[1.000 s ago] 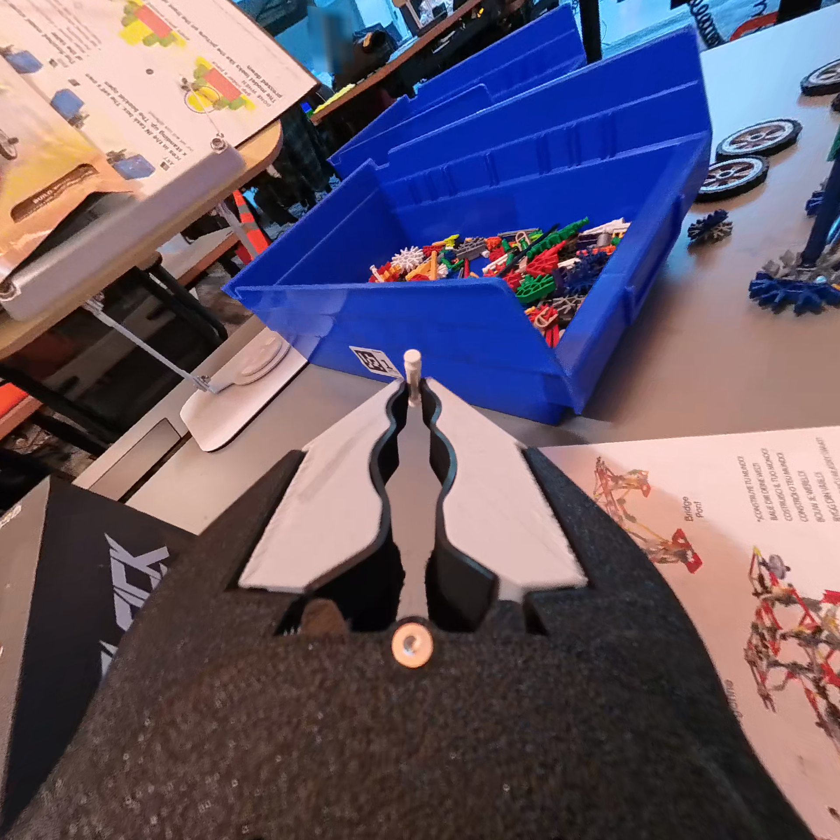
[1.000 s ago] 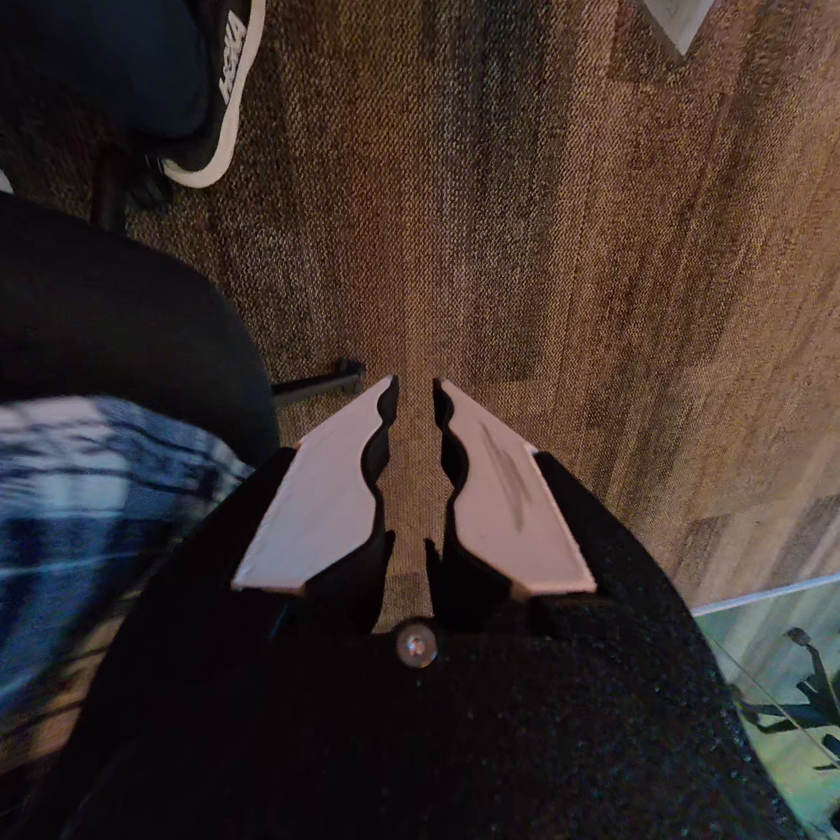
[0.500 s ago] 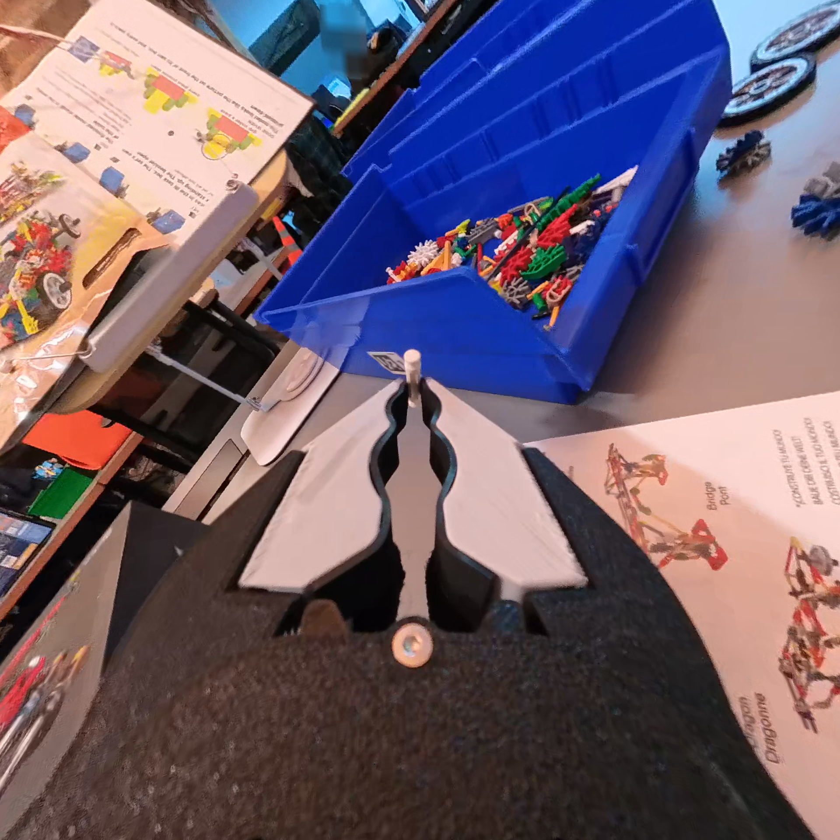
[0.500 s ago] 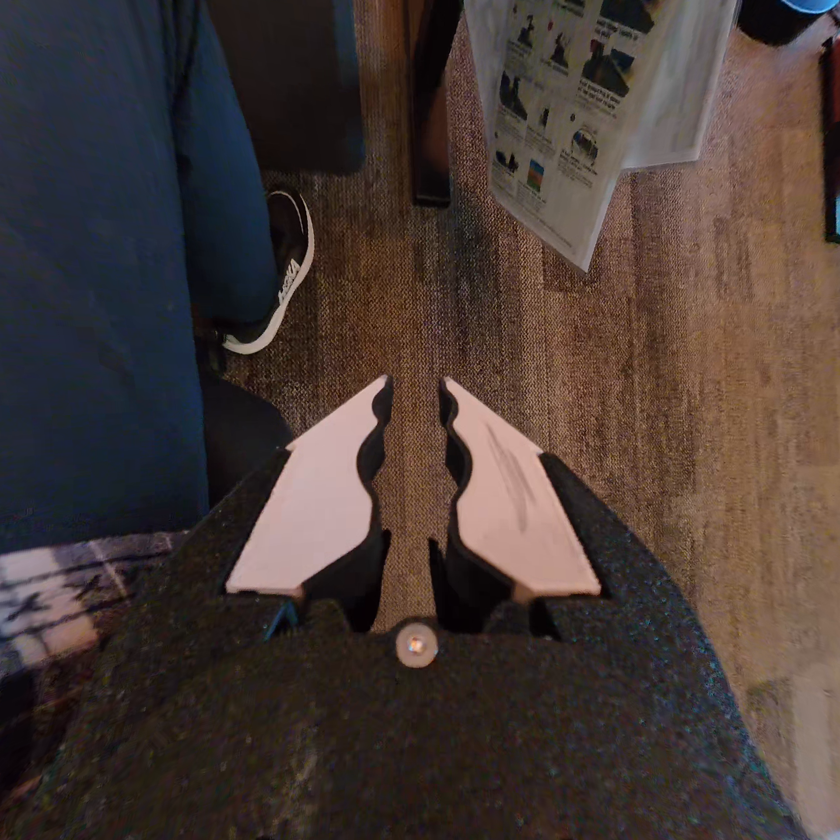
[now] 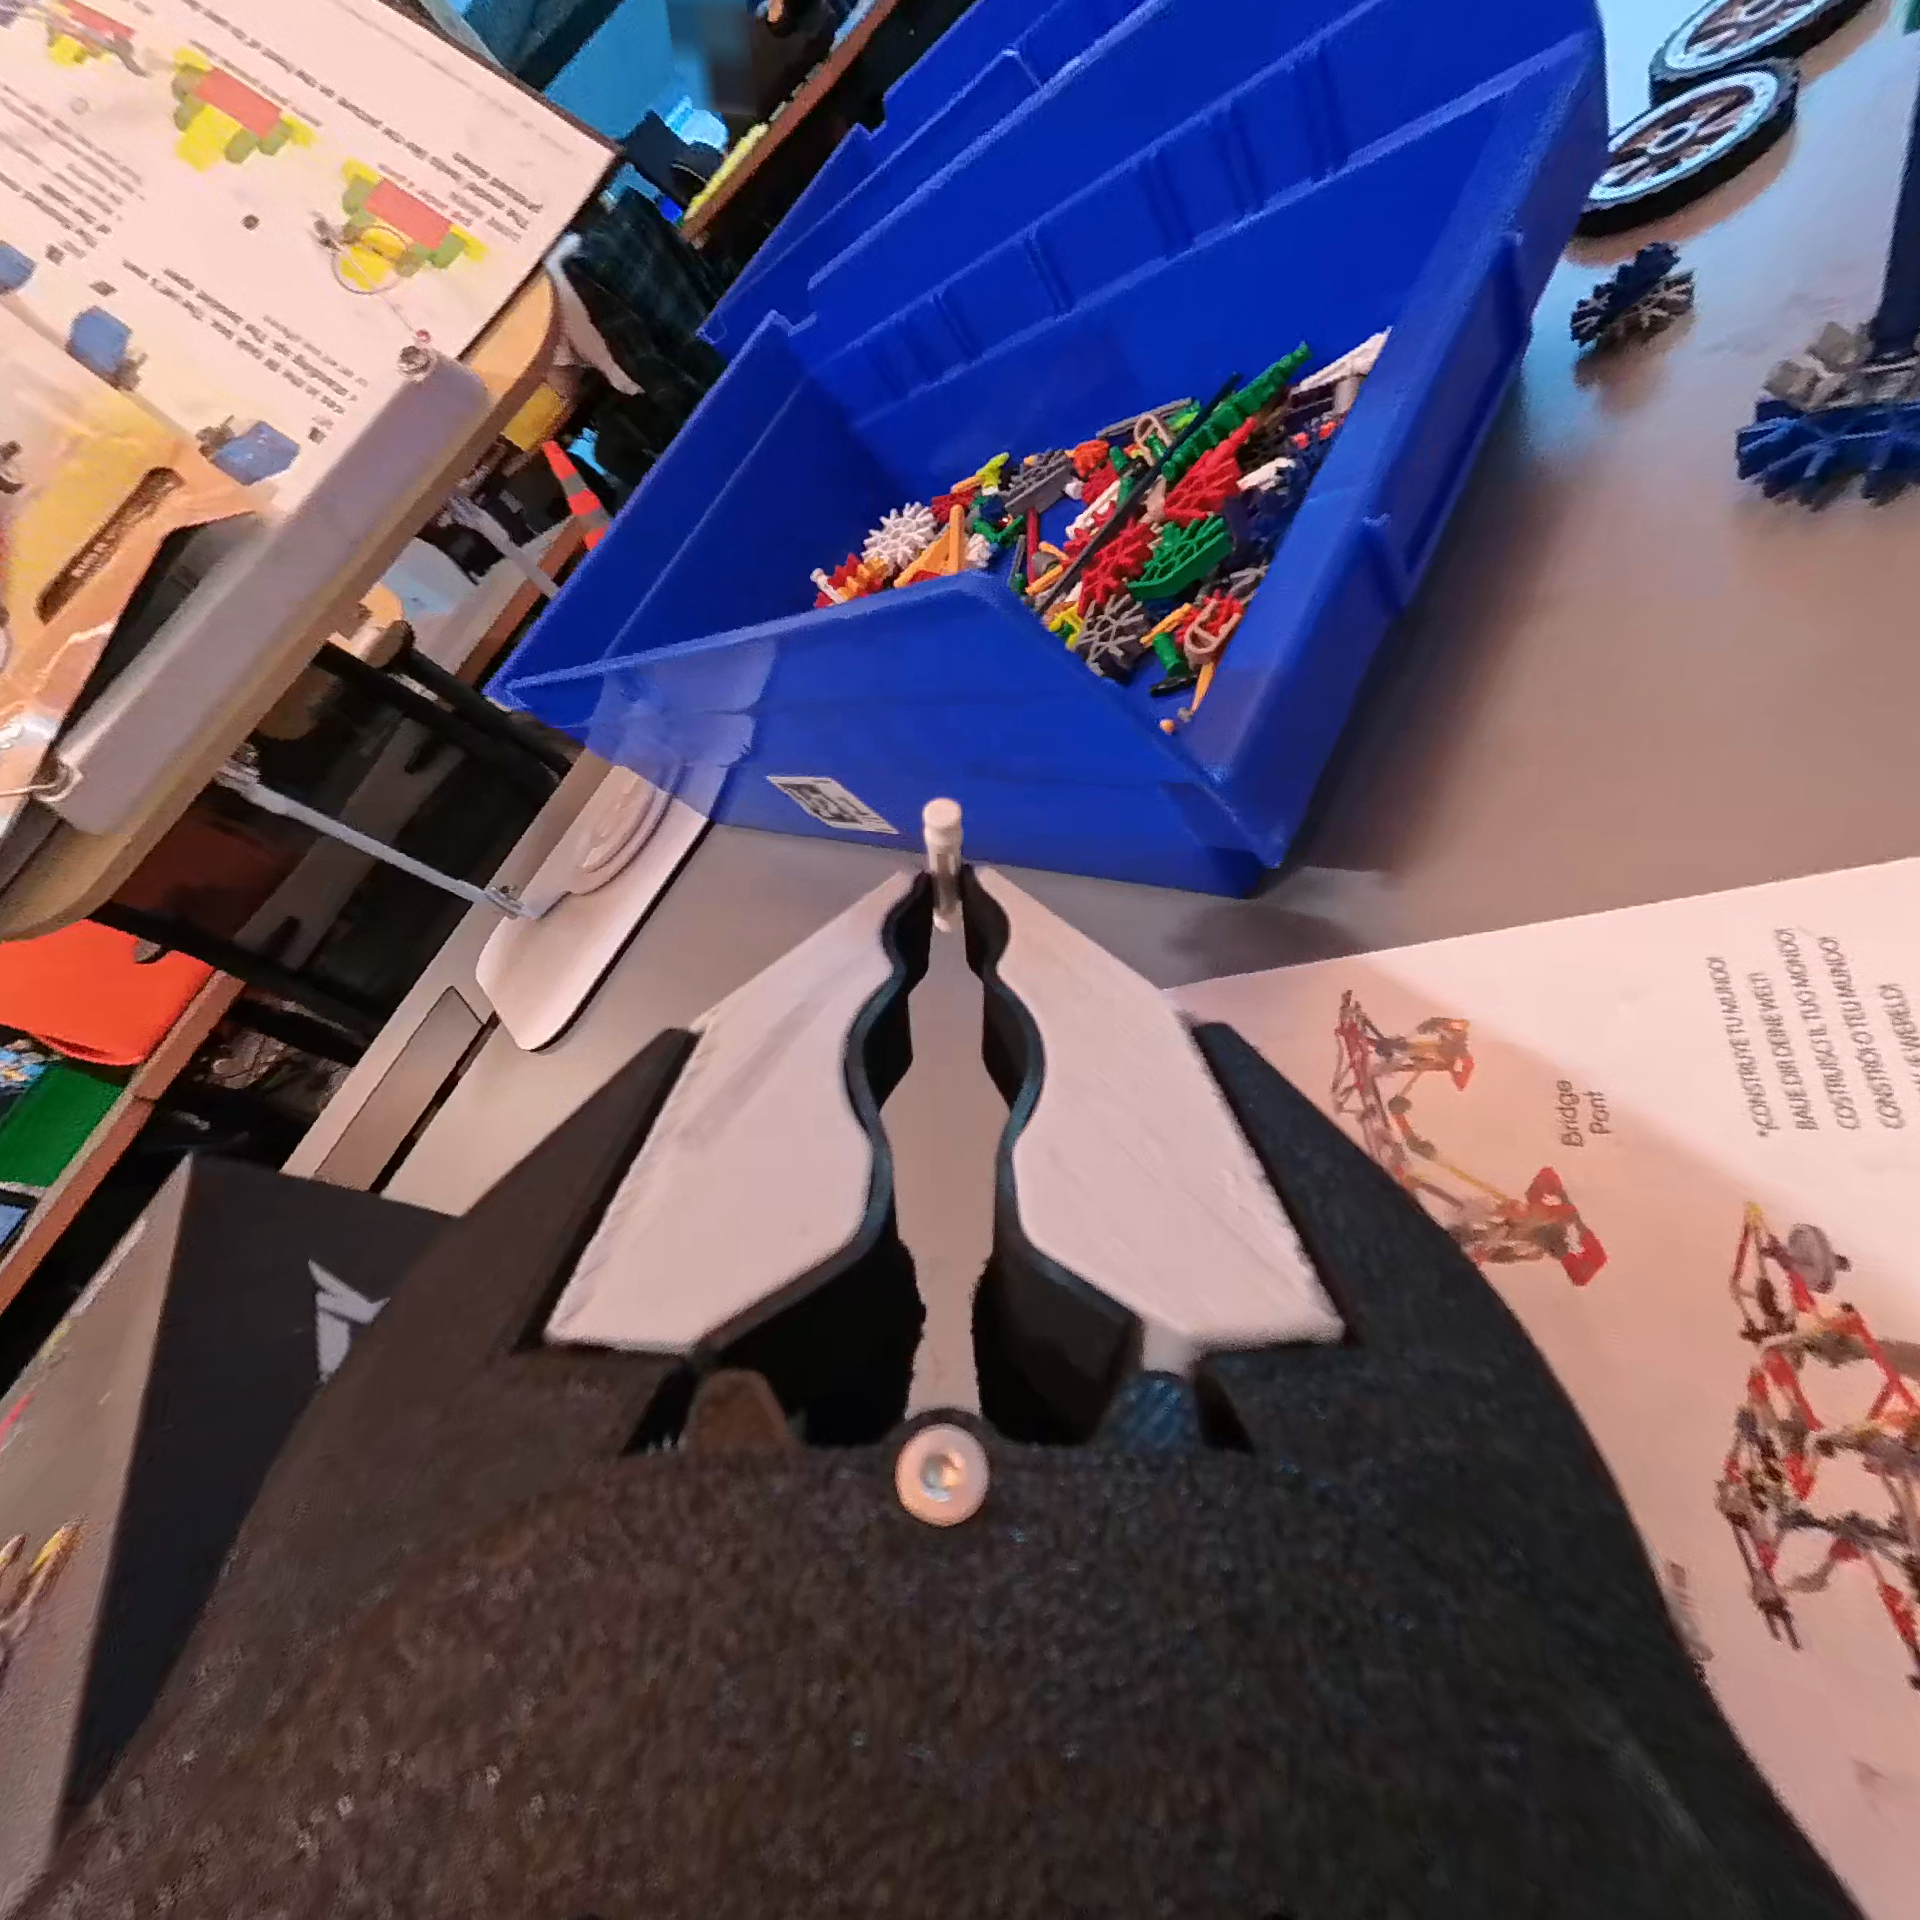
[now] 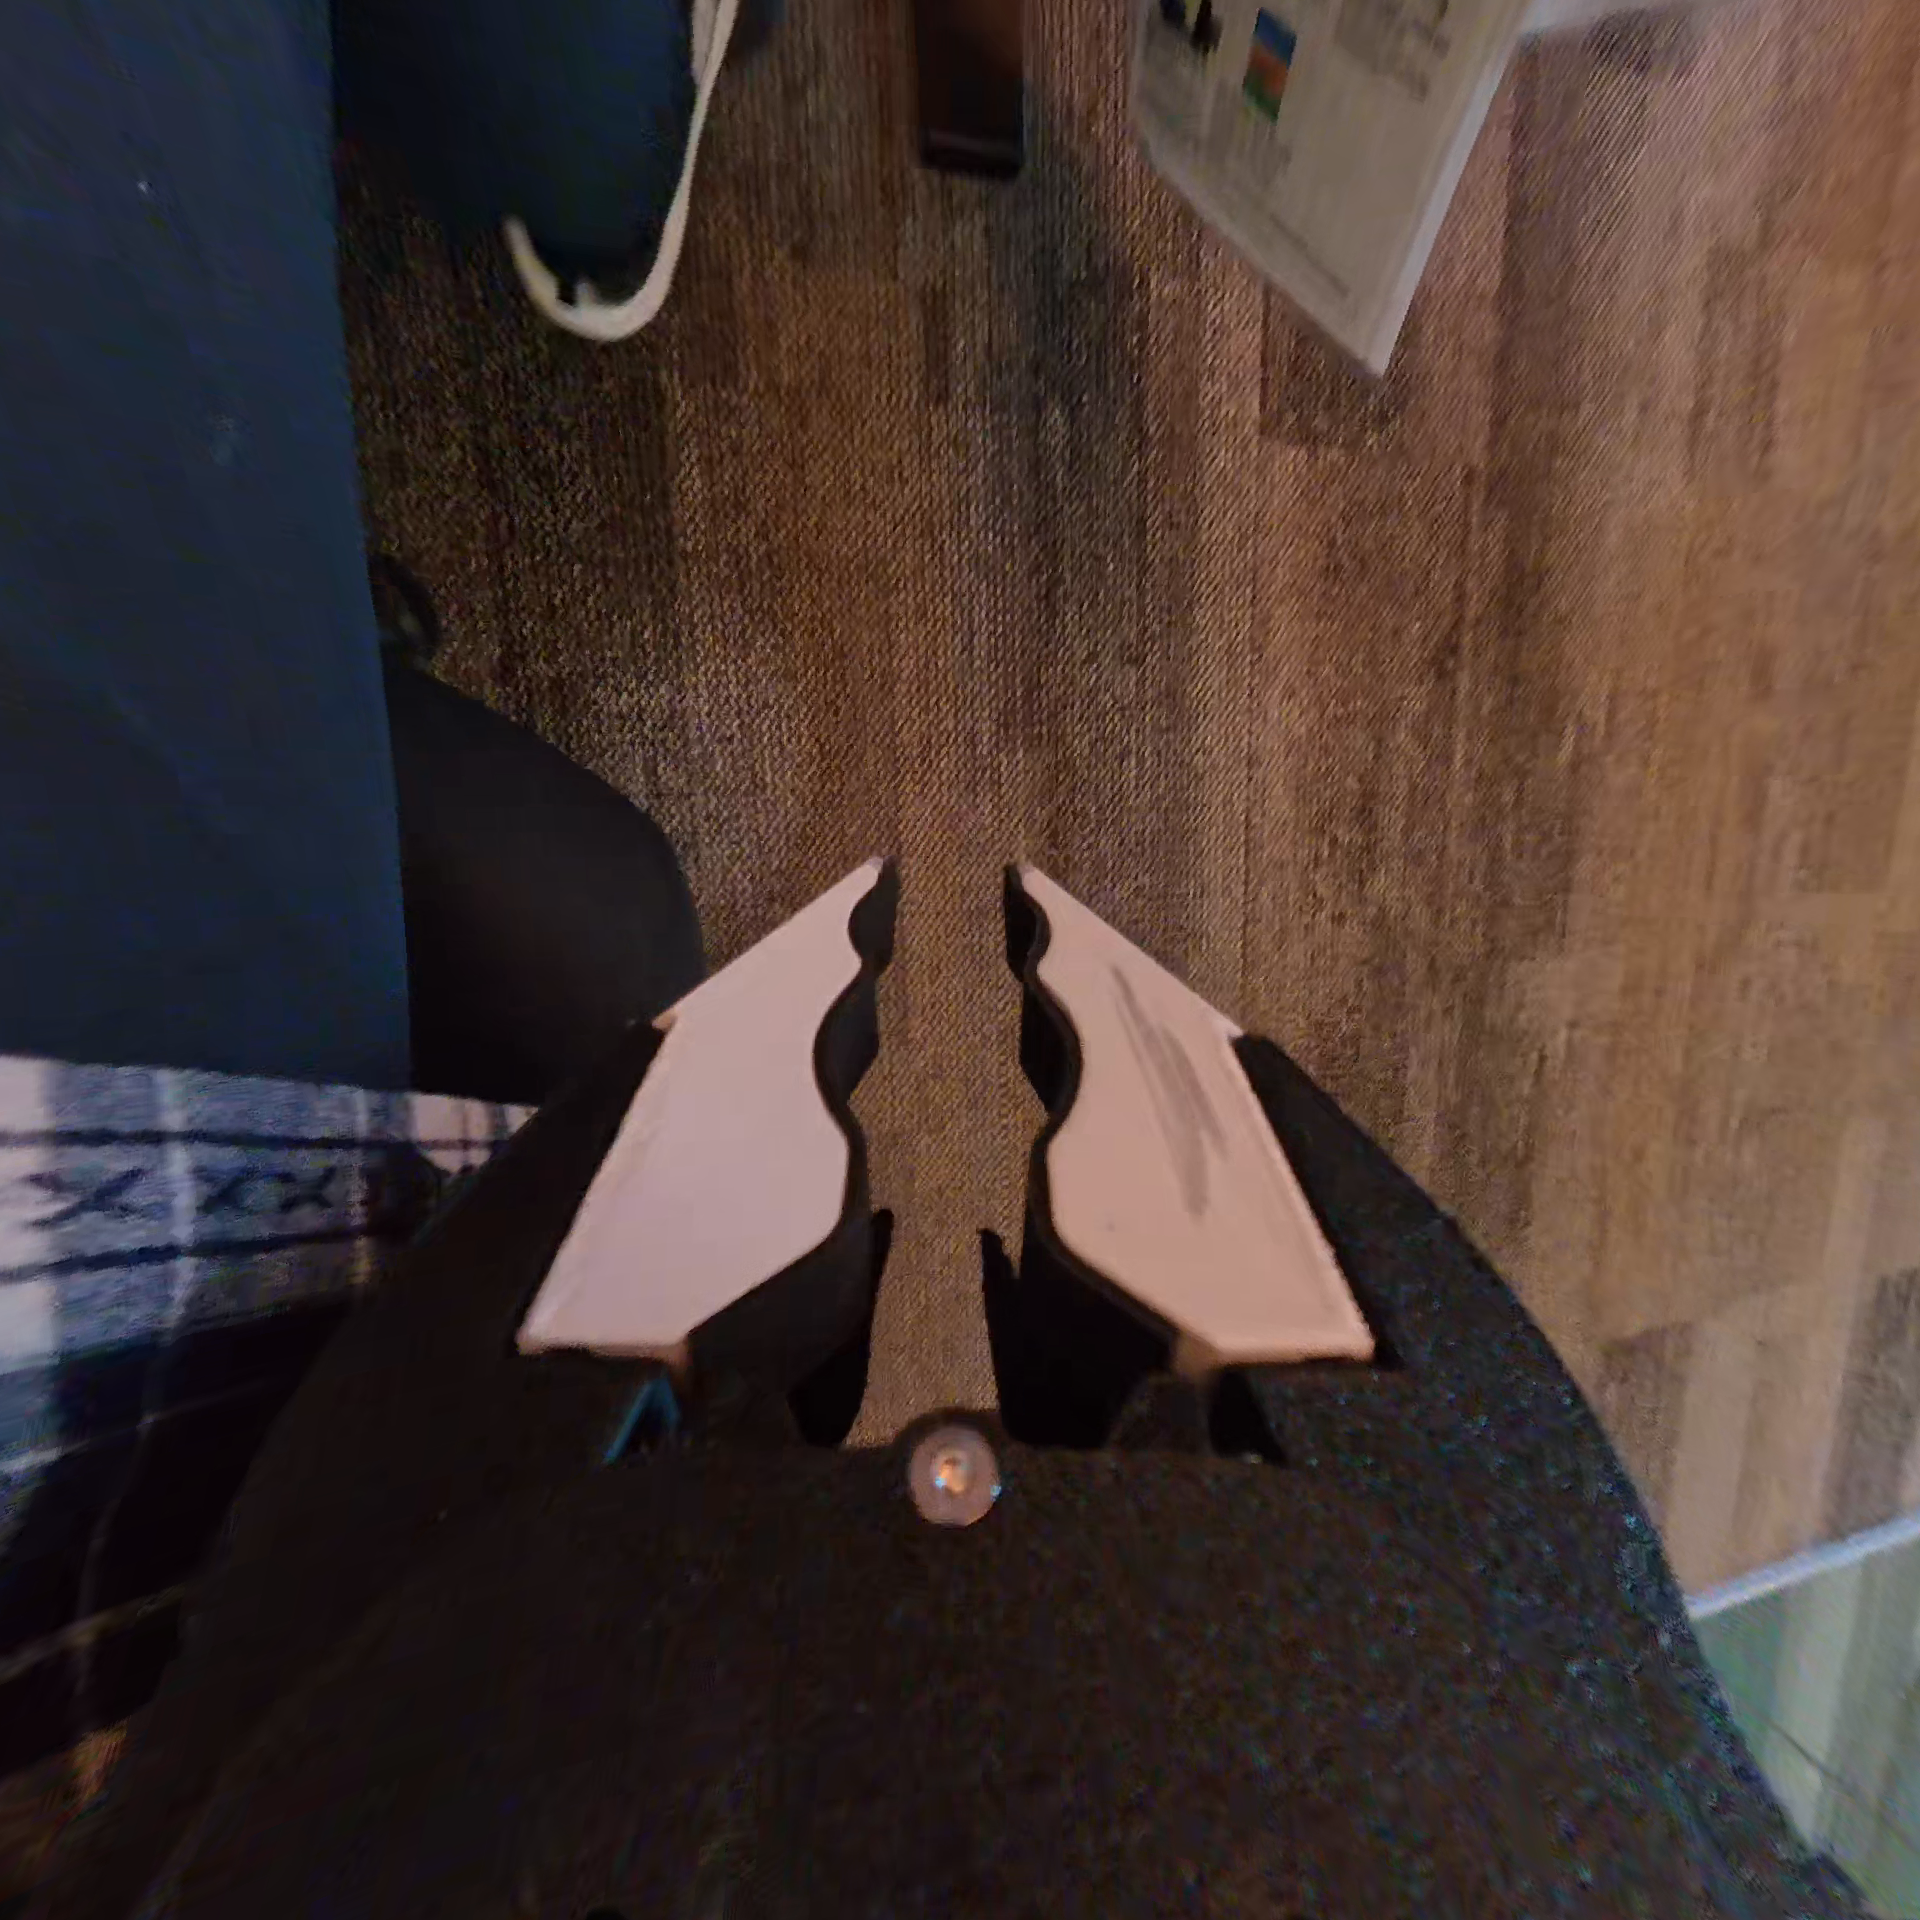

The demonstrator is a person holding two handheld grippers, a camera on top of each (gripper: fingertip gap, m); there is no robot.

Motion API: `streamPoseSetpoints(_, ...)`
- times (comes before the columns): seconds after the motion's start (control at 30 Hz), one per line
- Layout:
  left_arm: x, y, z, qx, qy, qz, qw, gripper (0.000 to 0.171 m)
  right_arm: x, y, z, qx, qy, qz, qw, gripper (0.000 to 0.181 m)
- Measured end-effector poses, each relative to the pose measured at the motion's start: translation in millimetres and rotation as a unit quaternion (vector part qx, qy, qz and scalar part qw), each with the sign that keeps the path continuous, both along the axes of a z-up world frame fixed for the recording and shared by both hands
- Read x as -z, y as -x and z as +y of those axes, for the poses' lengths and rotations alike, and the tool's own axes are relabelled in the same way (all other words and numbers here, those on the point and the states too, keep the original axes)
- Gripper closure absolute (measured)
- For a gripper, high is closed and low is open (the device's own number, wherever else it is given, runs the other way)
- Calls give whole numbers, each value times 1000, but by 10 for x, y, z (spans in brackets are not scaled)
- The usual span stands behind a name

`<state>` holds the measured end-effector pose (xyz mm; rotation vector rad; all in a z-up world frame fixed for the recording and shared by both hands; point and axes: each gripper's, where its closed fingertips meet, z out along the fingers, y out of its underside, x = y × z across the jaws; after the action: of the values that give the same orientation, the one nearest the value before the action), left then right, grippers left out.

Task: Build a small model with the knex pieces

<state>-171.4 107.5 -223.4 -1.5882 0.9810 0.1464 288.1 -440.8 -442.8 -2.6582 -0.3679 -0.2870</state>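
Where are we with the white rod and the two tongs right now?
Done: left tongs are shut on the white rod, held short of the blue bin of mixed pieces. In hand: only that rod. Left: right tongs are open and empty, pointing at carpet.

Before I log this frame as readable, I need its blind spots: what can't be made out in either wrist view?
- Left wrist view: the white rod shows only its tip; the left gripper hides the rest.
- Left wrist view: the blue bin holds small colourful pieces, too jumbled to tell apart.
- Right wrist view: the right gripper hangs open over carpet; the table is out of frame.
- Right wrist view: the printed sheet is blurred and cut by the top edge.
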Motion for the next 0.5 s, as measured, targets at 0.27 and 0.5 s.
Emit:
streamPoseSetpoints(0.27,-9,89,69,-17,29,-46,998,169,372,-14,177,28,100,67,992,161)
streamPoseSetpoints(0.5,-96,140,132,-15,40,-93,995,169,186,-75,1311,12,42,69,997,161)
